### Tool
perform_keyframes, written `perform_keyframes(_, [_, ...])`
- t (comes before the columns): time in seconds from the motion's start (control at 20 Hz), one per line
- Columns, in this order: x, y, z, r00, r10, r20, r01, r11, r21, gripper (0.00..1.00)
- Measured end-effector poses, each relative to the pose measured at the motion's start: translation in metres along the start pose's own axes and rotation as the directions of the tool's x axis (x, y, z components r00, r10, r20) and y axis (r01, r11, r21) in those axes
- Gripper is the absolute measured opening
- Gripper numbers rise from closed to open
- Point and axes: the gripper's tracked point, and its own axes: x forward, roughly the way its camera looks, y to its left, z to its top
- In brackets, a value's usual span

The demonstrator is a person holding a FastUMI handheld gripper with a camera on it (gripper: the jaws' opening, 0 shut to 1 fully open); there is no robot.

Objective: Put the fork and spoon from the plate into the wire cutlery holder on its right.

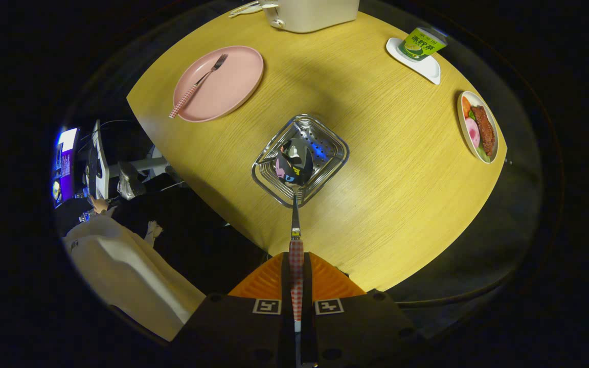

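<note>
Both fingers of the gripper [296, 278] are pinching the spoon [295, 204] by its checked handle, its bowl hanging over the wire cutlery holder [335, 153]. Lowering and letting go looks next. One fork [200, 83] is lying on the pink plate [238, 82] beyond. Writing on the green cup [421, 43] is illegible.

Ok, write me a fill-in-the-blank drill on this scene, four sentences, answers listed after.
1. The claw is shut on the handle of the ____.
2. The spoon has its bowl over the wire ____.
3. The fork lies on the ____ plate.
4. The cutlery holder stands on the ____ table.

Missing words: spoon; cutlery holder; pink; wooden
</note>
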Motion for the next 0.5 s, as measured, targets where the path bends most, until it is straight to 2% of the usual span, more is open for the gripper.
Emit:
perform_keyframes(0.2, [0.014,-0.006,0.012,0.993,0.048,-0.104,-0.045,0.998,0.031,0.11])
perform_keyframes(0.5, [0.027,-0.007,0.037,0.99,0.069,-0.125,-0.059,0.995,0.083,0.13])
